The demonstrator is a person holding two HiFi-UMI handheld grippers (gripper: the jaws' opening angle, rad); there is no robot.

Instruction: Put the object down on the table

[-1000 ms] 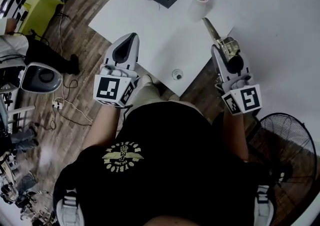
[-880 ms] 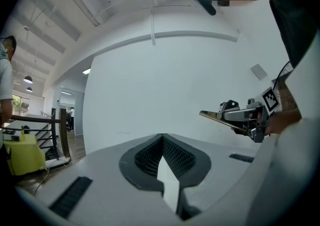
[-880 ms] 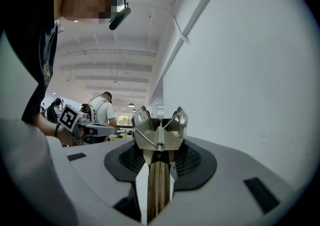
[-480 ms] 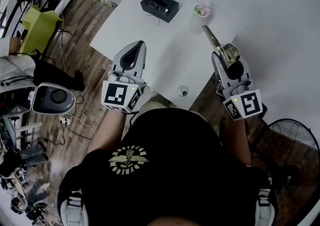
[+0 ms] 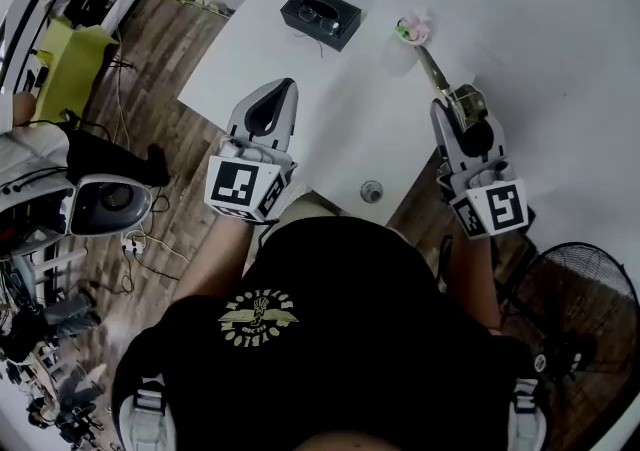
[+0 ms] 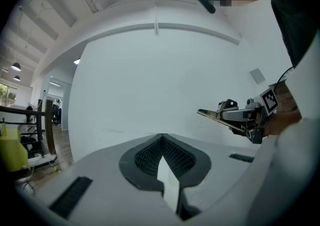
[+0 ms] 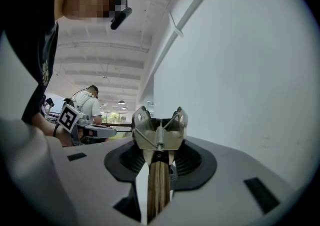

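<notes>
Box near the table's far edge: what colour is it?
The box is black; head view shows it best.

Both forearms reach forward from the torso, each hand carrying its gripper level (marker cubes nearest the body). The left gripper (image 5: 284, 89) has its jaws closed tip to tip with nothing between them. The right gripper (image 5: 455, 111) is clamped on metal tongs (image 5: 432, 67) that jut out past its tips.

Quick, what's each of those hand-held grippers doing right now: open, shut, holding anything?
Left hand-held gripper: closed, nothing between its jaws.
Right hand-held gripper: closed on a metal tool.
</notes>
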